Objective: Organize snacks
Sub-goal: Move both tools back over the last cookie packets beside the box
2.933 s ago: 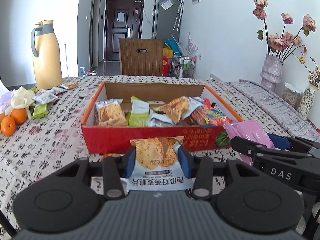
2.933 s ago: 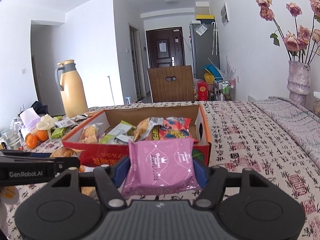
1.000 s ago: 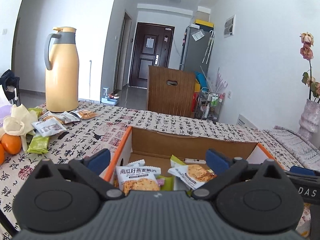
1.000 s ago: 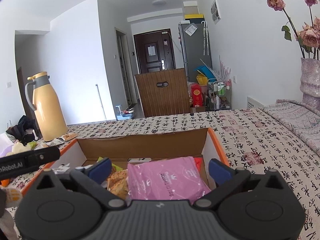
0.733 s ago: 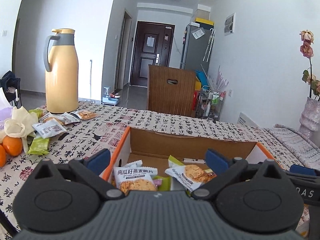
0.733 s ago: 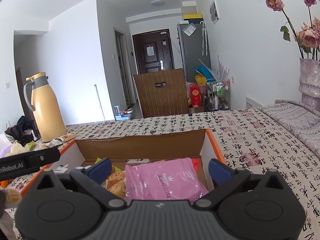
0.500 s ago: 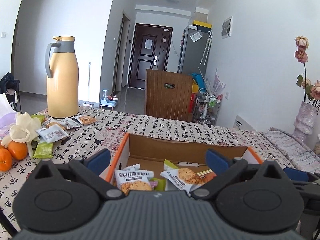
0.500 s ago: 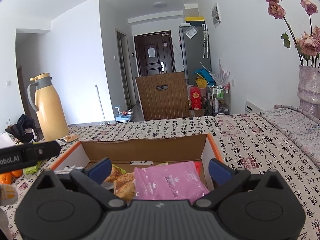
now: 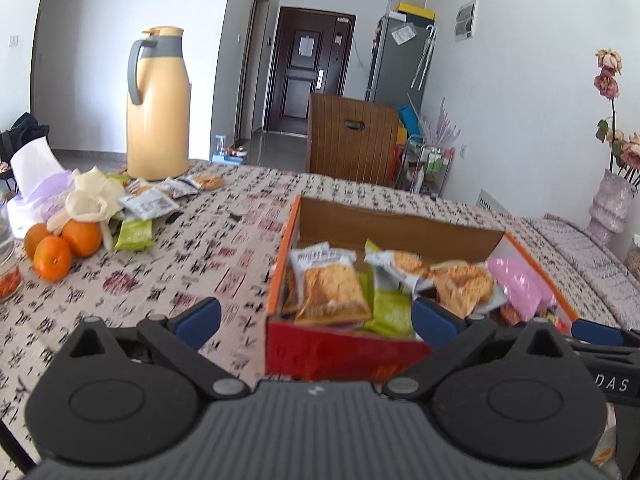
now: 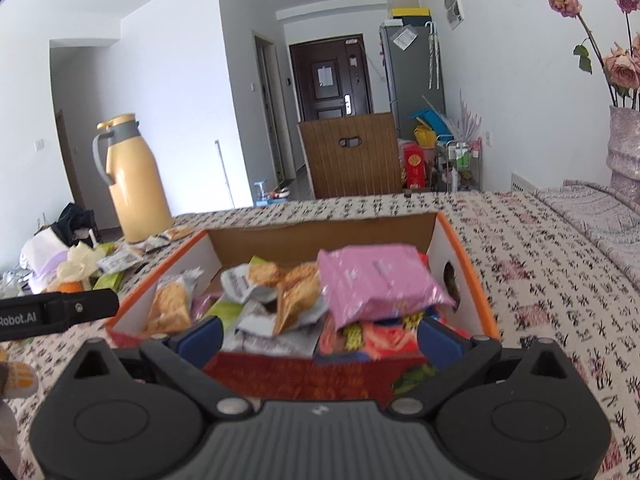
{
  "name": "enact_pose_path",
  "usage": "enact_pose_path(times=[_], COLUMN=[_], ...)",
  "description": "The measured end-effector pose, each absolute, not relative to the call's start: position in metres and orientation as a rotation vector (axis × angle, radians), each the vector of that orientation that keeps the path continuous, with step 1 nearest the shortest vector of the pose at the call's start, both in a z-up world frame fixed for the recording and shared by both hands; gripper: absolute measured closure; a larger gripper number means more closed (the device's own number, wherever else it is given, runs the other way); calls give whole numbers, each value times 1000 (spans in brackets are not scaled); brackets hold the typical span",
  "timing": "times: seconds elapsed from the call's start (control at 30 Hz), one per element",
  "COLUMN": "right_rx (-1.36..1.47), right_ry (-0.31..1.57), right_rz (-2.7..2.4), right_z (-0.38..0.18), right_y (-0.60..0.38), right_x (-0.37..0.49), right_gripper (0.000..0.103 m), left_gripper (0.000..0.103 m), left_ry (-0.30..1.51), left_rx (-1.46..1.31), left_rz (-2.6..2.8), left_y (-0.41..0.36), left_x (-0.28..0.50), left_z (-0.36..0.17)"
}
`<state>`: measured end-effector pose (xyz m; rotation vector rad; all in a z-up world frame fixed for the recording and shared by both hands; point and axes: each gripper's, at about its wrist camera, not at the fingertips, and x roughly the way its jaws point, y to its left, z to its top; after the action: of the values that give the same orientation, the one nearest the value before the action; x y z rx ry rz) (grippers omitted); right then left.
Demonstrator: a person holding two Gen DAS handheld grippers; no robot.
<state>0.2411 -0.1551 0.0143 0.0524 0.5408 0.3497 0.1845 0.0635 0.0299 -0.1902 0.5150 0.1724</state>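
Snacks in box: crinkly foil and plastic packets are seen heaped in the cardboard box (image 9: 400, 222) at centre frame; a pink packet (image 10: 376, 280) lies on top toward the right wall, and an orange cracker packet (image 9: 330, 282) leans at the left end.
Snacks outside box: several loose packets (image 9: 150, 204) are left on the counter (image 9: 208, 248) at middle left, near the yellow thermos jug (image 9: 158, 104) and beside three oranges (image 9: 60, 244).
Handling: the packets are judged light, soft and slippery, with brittle crackers inside, so a gentle pinch is called for.
Where to hold: a sealed end seam or a flat edge is judged the best place, since the middle may crush.
Left gripper (image 9: 316, 320): its jaws are spread wide with nothing between them; it is held low and level in front of the box's near left corner, pointing across the counter.
Right gripper (image 10: 320, 336): its jaws are likewise spread and empty; it is held level just before the red near wall of the box, aimed over the pile.
Relative pose: the left tool's arm is seen at the middle-left edge of the right view, so the two are judged to be side by side.
Stage: the box is judged partly filled, with the loose packets near the jug not yet gathered.
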Motion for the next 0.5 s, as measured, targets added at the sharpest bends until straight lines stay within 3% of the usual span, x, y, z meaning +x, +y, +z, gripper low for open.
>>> enact_pose_path(times=[0.5], right_rx=[-20], right_ry=[710], right_rz=[441], right_z=[-24], right_y=[-91], right_x=[206], right_gripper=[0], left_gripper=[0], left_ry=[650], left_rx=[-187], left_rz=[232], left_y=[101], left_x=[125], left_z=[-9])
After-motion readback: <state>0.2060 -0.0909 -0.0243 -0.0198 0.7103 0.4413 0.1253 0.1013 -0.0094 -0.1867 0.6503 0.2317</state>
